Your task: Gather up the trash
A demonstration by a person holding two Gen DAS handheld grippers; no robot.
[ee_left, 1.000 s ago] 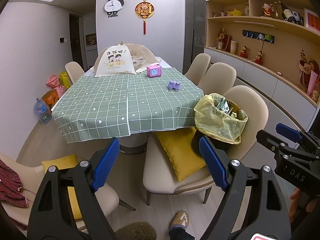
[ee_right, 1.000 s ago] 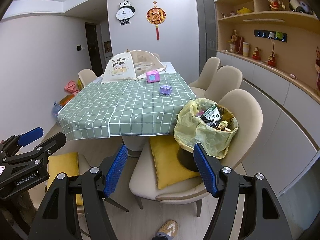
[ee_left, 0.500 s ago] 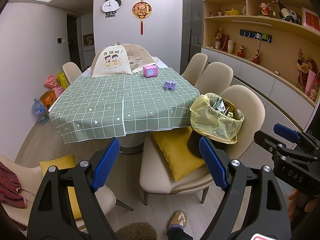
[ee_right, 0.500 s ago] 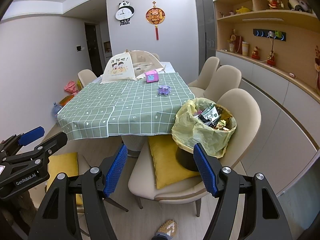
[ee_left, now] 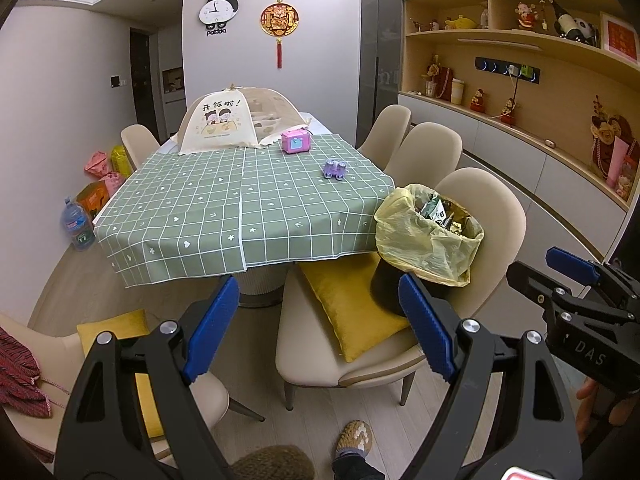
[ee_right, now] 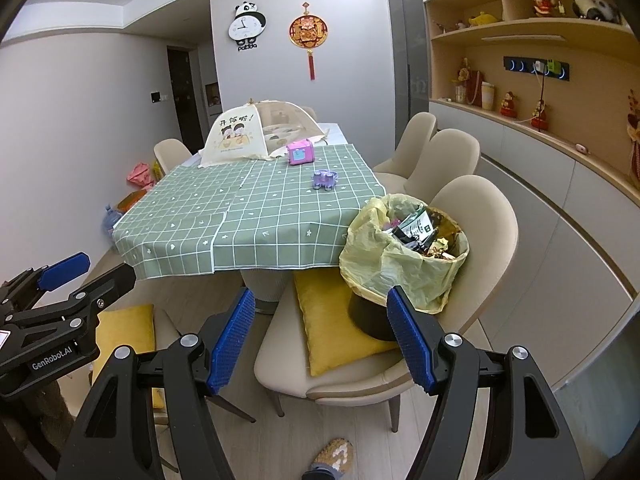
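A black trash bin lined with a yellow bag (ee_left: 428,240) (ee_right: 400,256) stands on the seat of a beige chair (ee_left: 492,208) beside the table. Crumpled wrappers and packets fill its top. My left gripper (ee_left: 316,300) hangs open in front of that chair with nothing between its blue pads. My right gripper (ee_right: 320,308) is open too and empty, its right finger (ee_right: 408,336) overlapping the bin's base in the picture. Each gripper shows at the edge of the other's view: the right gripper (ee_left: 572,276) and the left gripper (ee_right: 64,272).
The table wears a green checked cloth (ee_left: 240,200) with a pink box (ee_left: 295,142), a purple toy (ee_left: 335,169) and a mesh food cover (ee_left: 224,124). A yellow cushion (ee_left: 348,308) lies on the bin's chair. More chairs ring the table; a slippered foot (ee_left: 354,438) is below.
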